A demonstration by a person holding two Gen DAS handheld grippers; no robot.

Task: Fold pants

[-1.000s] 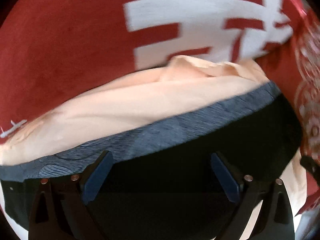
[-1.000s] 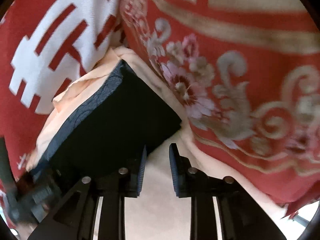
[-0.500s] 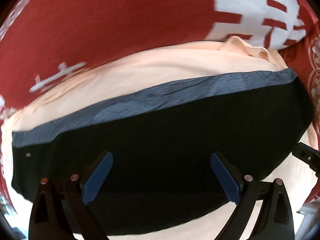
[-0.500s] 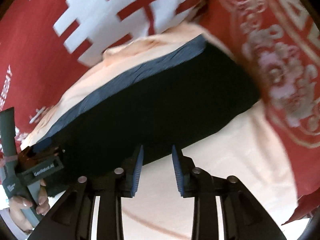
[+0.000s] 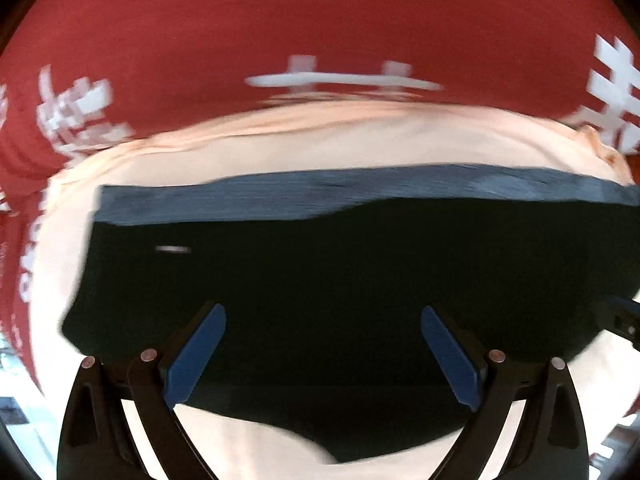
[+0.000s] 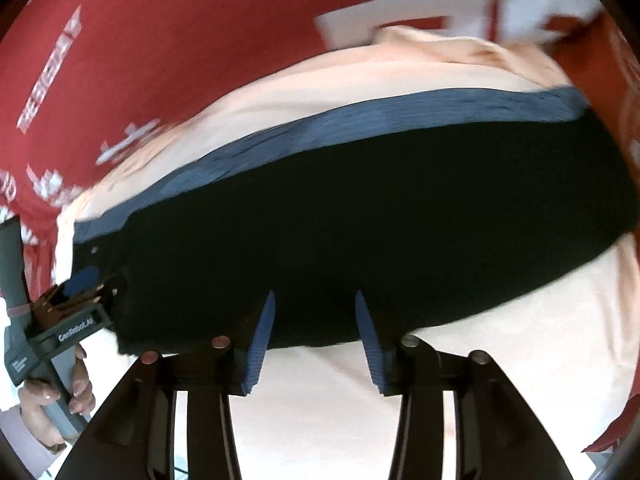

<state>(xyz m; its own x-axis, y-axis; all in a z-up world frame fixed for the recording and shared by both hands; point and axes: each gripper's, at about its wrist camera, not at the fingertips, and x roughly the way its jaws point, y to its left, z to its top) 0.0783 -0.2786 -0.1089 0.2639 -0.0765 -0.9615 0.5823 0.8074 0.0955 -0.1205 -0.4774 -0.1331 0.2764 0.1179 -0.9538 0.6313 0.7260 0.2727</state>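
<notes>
The black pants (image 5: 340, 280) lie as a folded block with a blue-grey band (image 5: 320, 196) along the far edge, on a peach cloth (image 5: 300, 136). My left gripper (image 5: 323, 316) is wide open just above the near part of the pants, holding nothing. In the right wrist view the pants (image 6: 380, 232) fill the middle. My right gripper (image 6: 315, 300) is open over their near edge and holds nothing. The left gripper (image 6: 80, 284) shows there at the pants' left end, with the hand that holds it.
The peach cloth (image 6: 460, 400) lies on a red bedspread with white characters (image 5: 280, 24) and floral patterns (image 6: 624, 92). The right gripper's tip shows at the right edge of the left wrist view (image 5: 624, 320).
Both cameras have swung left across the pants. The right gripper has opened from a narrow gap to a wider one. The left gripper stays wide open.
</notes>
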